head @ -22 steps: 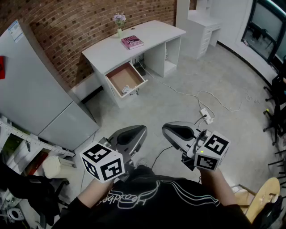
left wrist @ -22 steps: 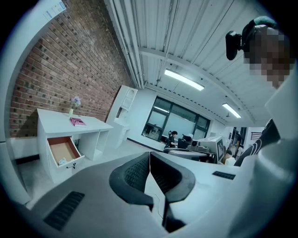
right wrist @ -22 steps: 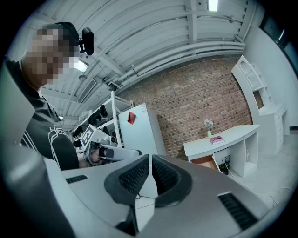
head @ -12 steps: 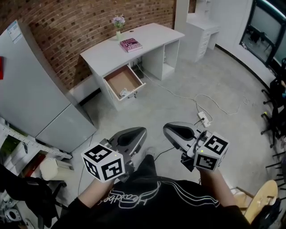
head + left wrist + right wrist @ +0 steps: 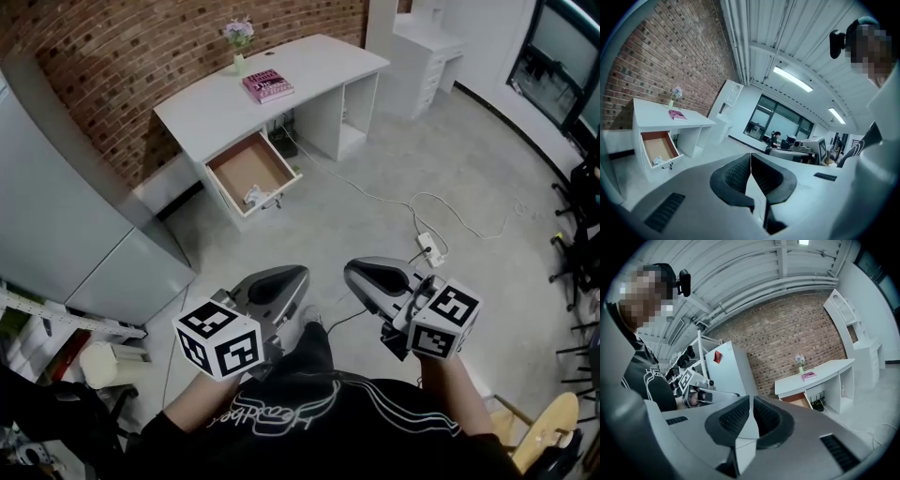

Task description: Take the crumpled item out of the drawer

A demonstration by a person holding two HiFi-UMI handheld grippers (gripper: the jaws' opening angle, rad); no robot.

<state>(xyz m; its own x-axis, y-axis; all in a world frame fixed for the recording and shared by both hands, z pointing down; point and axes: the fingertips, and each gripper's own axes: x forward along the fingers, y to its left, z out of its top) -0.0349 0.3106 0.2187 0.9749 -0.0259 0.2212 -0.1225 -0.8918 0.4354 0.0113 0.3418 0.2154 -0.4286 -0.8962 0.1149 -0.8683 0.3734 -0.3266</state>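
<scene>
Across the room an open wooden-bottomed drawer (image 5: 246, 169) sticks out of a white desk (image 5: 202, 108). A small white crumpled item (image 5: 254, 196) lies at the drawer's front corner; the left gripper view also shows the crumpled item (image 5: 657, 160) in the drawer (image 5: 657, 146). My left gripper (image 5: 292, 277) is held close to my body, shut with nothing between its jaws. My right gripper (image 5: 352, 273) hangs beside it, also shut and empty. Both are far from the drawer.
A pink book (image 5: 267, 85) and a small vase of flowers (image 5: 238, 37) sit on the desk. A grey cabinet (image 5: 66, 216) stands at the left. A white cable with a power strip (image 5: 430, 248) runs over the concrete floor. A white shelf unit (image 5: 427, 52) is at the back right.
The view has shifted: the desk and drawer now sit a little further left and lower in the head view. Both grippers stay shut at the same place near my body.
</scene>
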